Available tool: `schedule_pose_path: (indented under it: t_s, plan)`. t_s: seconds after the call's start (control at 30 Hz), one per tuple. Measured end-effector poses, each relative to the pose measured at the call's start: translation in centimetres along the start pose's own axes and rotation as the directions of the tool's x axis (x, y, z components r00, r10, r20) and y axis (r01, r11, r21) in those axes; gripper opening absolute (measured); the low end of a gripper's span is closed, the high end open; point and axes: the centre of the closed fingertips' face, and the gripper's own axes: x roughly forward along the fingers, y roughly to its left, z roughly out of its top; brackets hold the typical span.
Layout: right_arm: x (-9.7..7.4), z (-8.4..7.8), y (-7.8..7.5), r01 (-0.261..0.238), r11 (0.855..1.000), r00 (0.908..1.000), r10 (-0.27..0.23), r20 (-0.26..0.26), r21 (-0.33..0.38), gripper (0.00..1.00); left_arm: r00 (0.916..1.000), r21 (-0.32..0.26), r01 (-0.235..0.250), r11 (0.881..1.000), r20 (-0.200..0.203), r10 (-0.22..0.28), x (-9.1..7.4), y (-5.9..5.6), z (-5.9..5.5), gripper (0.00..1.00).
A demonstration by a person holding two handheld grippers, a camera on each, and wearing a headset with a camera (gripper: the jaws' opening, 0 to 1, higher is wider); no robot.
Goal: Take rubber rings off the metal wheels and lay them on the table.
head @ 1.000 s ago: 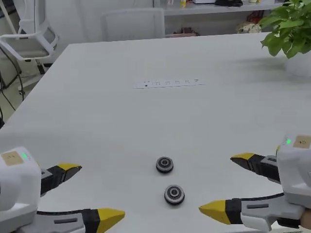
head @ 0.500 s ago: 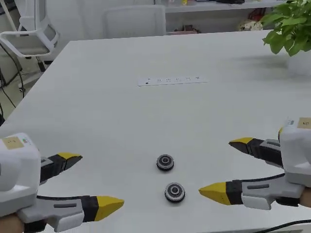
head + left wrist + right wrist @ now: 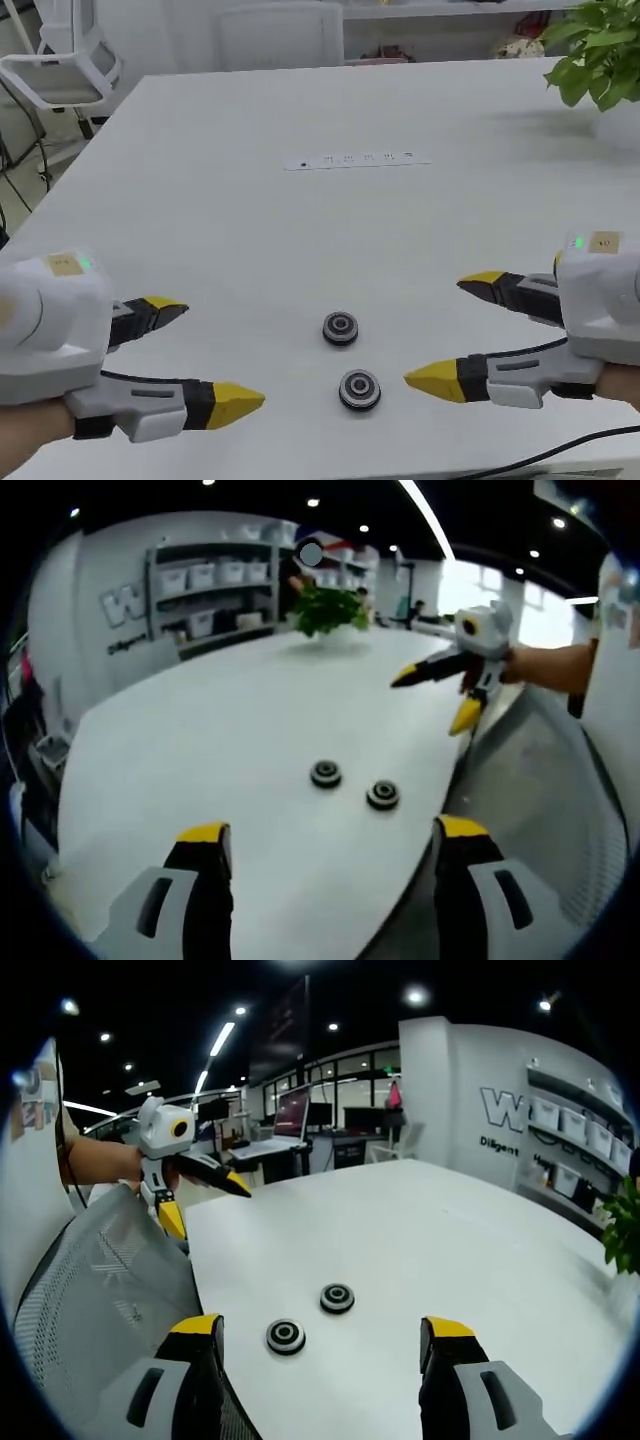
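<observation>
Two small metal wheels with black rubber rings lie flat on the white table [image 3: 300, 240]: the far wheel [image 3: 340, 328] [image 3: 325, 773] [image 3: 337, 1298] and the near wheel [image 3: 359, 390] [image 3: 382, 794] [image 3: 286, 1336]. My left gripper [image 3: 212, 353] [image 3: 332, 832] [image 3: 208, 1210] hovers to their left, open and holding nothing. My right gripper [image 3: 442, 330] [image 3: 320, 1324] [image 3: 430, 702] hovers to their right, open and holding nothing, its lower yellow tip close to the near wheel. Neither gripper touches a wheel.
A white power strip [image 3: 357, 160] lies mid-table. A potted plant [image 3: 600, 50] stands at the far right corner. Office chairs [image 3: 60, 60] sit beyond the far edge. A dark cable [image 3: 560, 450] runs along the near right edge.
Both grippers have come a little inward toward the wheels and show more fully in the head view. The wheels have not moved.
</observation>
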Motion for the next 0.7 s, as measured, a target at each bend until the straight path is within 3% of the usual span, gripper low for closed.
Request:
schedule_pose_path:
  t_s: [0.4,0.7]
  plan:
    - [1.3,-0.8,-0.1,-0.049,0.998,0.9988,0.048,-0.012,-0.029,0.77,0.9981,0.086,0.061,0.994,-0.010,-0.061,1.9,-0.5,0.7,0.82]
    - [2.1,-1.4,0.2,-0.095,0.994,0.9955,0.094,-0.008,-0.058,0.75,0.9958,0.110,0.091,0.990,-0.012,-0.091,3.1,-0.6,1.1,0.80]
